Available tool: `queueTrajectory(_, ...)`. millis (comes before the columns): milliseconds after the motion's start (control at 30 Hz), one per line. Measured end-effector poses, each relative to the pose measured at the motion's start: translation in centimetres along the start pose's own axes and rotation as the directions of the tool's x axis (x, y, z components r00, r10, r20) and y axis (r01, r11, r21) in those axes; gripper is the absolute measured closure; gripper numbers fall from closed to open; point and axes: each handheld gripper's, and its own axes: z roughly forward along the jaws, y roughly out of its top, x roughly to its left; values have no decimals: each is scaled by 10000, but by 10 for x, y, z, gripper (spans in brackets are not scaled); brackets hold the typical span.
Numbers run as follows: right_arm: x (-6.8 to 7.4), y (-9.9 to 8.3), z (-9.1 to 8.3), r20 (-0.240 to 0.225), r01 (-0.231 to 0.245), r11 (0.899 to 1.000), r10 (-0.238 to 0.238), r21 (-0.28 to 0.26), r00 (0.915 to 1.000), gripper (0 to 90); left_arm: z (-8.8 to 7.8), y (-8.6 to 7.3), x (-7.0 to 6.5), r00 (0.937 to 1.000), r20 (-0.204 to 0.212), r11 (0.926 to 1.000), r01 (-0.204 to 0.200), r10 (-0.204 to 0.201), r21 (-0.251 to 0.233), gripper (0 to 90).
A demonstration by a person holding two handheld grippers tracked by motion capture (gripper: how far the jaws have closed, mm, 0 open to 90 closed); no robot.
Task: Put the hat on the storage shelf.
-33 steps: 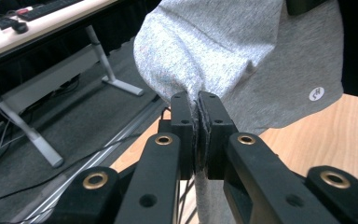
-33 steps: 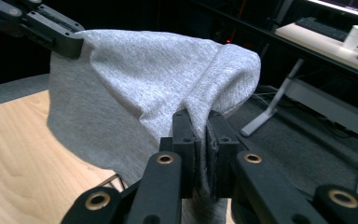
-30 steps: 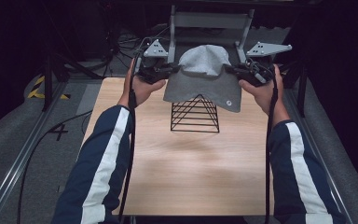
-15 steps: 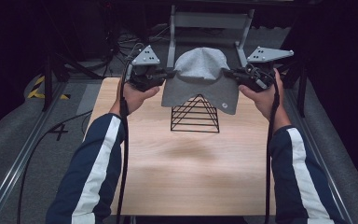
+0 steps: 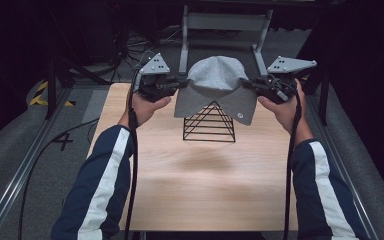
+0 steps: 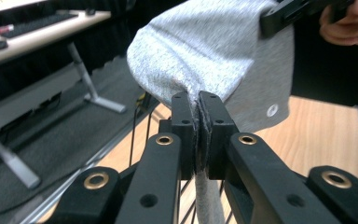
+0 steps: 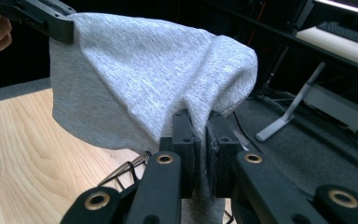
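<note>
A grey knit hat [image 5: 216,86] hangs in the air over a black wire pyramid stand [image 5: 209,122] at the back of the wooden table [image 5: 200,180]. My left gripper [image 5: 182,83] is shut on the hat's left edge, and its jaws pinch the grey fabric [image 6: 214,56] in the left gripper view [image 6: 199,100]. My right gripper [image 5: 247,84] is shut on the hat's right edge, the cloth [image 7: 144,79] bunched between its jaws [image 7: 200,119]. The hat's lower rim drapes just over the stand's tip.
A grey metal frame [image 5: 225,30] stands behind the table. Cables lie on the dark floor at the left [image 5: 55,140]. A desk with a keyboard [image 6: 37,28] stands off to the side.
Both grippers have lifted the hat higher and slightly back, so more of the wire stand shows beneath it.
</note>
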Motion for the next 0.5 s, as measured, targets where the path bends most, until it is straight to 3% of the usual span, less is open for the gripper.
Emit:
queueTrajectory(167,5,3,-10,36,154,9998,-154,-114,9999,840,-7,2,-10,9995,230,9997,-201,204,-125,857)
queueTrajectory(267,8,1,-13,27,198,9998,-198,-57,9998,840,-7,-2,-14,9993,241,9996,-295,294,48,857)
queueTrajectory(500,11,-6,-4,28,263,9993,-264,262,9996,839,5,-18,-11,9998,123,9988,-143,138,477,856)
